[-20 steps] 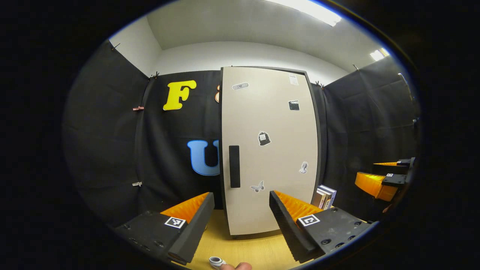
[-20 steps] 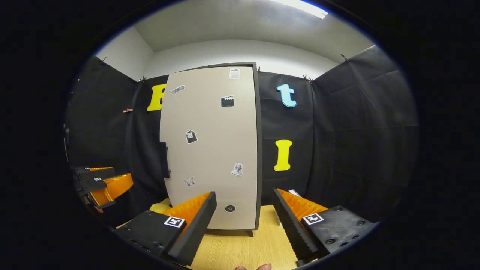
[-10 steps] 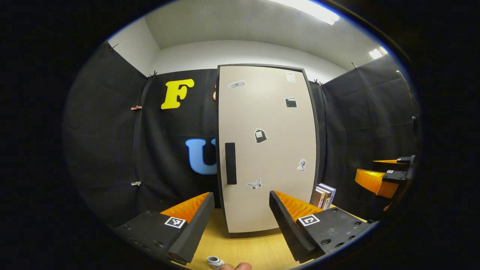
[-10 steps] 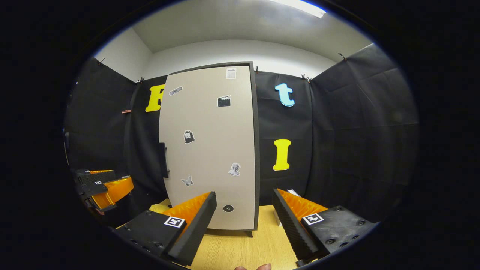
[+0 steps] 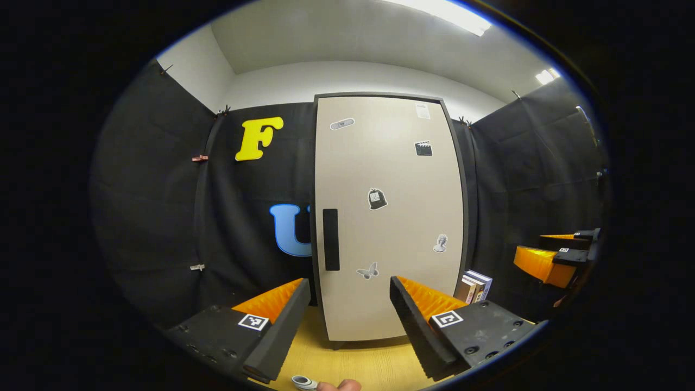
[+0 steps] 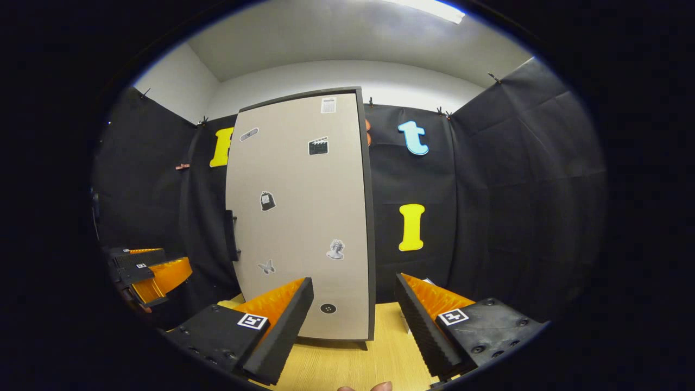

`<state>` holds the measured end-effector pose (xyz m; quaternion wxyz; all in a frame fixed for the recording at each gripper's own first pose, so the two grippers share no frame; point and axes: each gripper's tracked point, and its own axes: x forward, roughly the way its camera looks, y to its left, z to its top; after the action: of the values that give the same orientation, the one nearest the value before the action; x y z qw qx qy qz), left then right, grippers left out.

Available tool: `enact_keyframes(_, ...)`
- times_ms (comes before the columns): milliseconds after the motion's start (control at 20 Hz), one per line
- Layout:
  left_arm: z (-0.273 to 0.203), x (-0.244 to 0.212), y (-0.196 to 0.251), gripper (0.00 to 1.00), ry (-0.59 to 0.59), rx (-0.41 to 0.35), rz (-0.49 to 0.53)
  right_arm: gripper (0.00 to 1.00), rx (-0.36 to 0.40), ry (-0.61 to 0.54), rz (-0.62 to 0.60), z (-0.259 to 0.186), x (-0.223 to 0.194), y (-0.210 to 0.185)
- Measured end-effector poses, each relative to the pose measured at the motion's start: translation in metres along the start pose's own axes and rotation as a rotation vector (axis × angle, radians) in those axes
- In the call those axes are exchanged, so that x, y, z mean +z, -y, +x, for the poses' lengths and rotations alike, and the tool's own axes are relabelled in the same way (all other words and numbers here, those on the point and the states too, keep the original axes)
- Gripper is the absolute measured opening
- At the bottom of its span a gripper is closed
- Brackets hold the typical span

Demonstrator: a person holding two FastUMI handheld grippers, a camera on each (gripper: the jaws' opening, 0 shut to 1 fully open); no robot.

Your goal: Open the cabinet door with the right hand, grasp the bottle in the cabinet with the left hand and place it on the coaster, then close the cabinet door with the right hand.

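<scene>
Behind the cabinet, a few books [image 5: 473, 287] stood upright on the wooden table [image 5: 374, 366], just beside the cabinet's right side in the left gripper view. A yellow object [image 6: 231, 303] lay low on the table at the cabinet's left side in the right gripper view, partly hidden, and I could not tell what it was. A small white and grey round object [image 5: 303, 382] sat at the bottom edge of the left gripper view, touching a fingertip [image 5: 339, 385].

The cabinet door [image 5: 388, 217] was shut and covered the whole front, so the bottle inside was hidden behind it. The door was a tall beige panel in a dark frame, with a black vertical handle [image 5: 330, 239] near its left edge. Several small stickers were on it: a butterfly [image 5: 367, 271], a bust [image 5: 440, 243], a clapperboard [image 5: 423, 148] and a dark bag shape [image 5: 376, 199]. A small black round mark [image 6: 327, 308] sat low on the door in the right gripper view.

The left gripper [image 5: 347, 326] was held in front of the door, its orange and black fingers wide apart with nothing between them. The right gripper [image 6: 353, 326] also faced the cabinet, jaws wide apart and empty, well apart from the handle. In the left gripper view it appeared at the far right [image 5: 556, 255], beside the books.
</scene>
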<state>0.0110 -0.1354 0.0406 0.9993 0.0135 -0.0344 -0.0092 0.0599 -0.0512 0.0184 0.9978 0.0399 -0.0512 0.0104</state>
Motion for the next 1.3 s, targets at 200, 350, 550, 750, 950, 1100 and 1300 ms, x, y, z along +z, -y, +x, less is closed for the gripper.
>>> enact_keyframes(200,0.007,0.000,0.021,0.93,0.010,-0.015,0.014,0.98,0.026,-0.010,-0.005,0.007,-0.011,0.005)
enact_keyframes(350,0.012,-0.004,0.040,0.93,0.023,-0.053,0.009,0.98,0.029,-0.011,0.010,0.012,-0.017,0.013)
enact_keyframes(550,0.015,-0.008,0.054,0.93,0.040,-0.065,-0.027,0.98,0.029,-0.004,-0.006,0.022,-0.026,0.025)
enact_keyframes(750,0.021,-0.015,0.052,0.93,0.042,-0.028,-0.016,0.98,0.053,-0.011,-0.011,0.028,-0.038,0.027)
enact_keyframes(950,0.025,-0.028,0.058,0.93,0.035,-0.014,-0.029,0.98,0.064,-0.005,-0.003,0.031,-0.046,0.032)
enact_keyframes(1100,0.028,-0.035,0.062,0.93,0.039,-0.014,-0.020,0.98,0.067,0.003,-0.002,0.034,-0.050,0.037)
enact_keyframes(1300,0.027,-0.041,0.070,0.93,0.054,-0.020,-0.010,0.98,0.076,-0.005,0.001,0.036,-0.062,0.042)
